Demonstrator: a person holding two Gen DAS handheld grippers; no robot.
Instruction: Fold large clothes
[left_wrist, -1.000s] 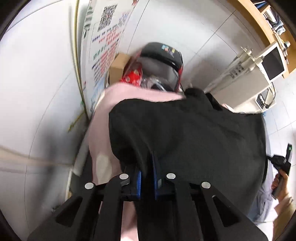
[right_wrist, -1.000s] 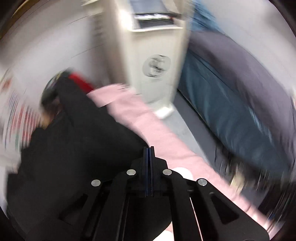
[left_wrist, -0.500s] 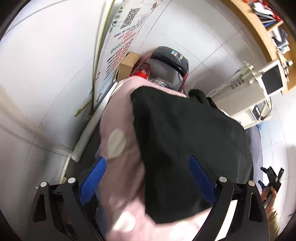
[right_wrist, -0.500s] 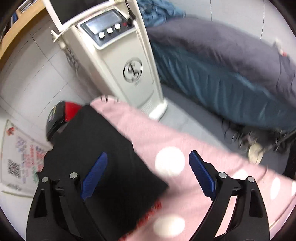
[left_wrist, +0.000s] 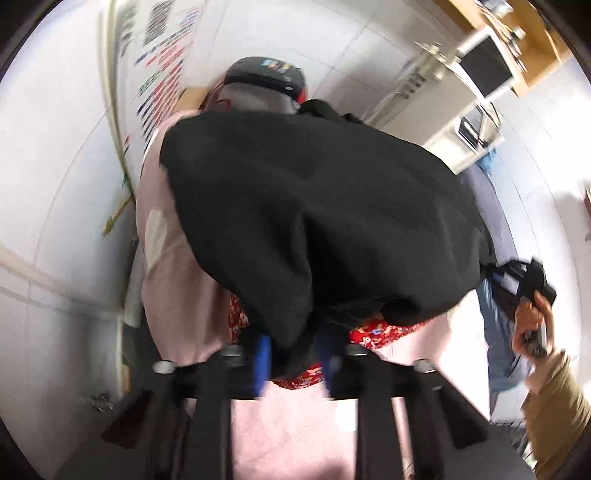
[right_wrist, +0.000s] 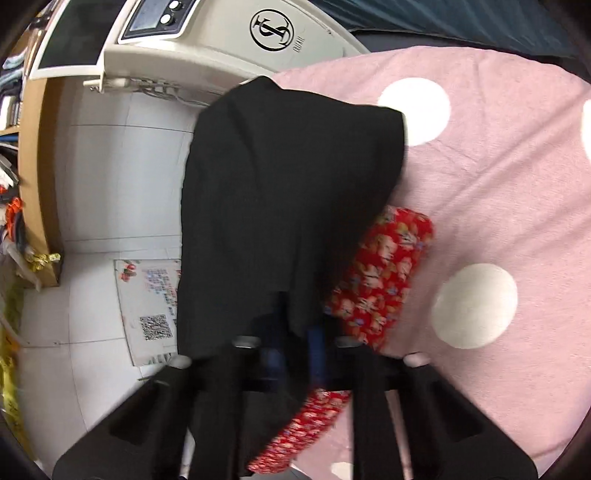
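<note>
I've got the pink dotted sheet as my landmark, w/ white dots, spread over the bed and filling most of the right wrist view. The black garment lies on that sheet, covering its middle and reaching the far edge; its near hem is bunched and raised off the sheet. Under the hem, flat on the sheet, there's a red floral cloth, only partly showing. A beige machine w/ screen stands just past the sheet's far end. My left gripper is closing, blue pads pinching the hem fold, just above the sheet's near side. My right gripper is clamped on another bit of the same hem, pads nearly together. A hand holds a dark handle off the sheet's side.
</note>
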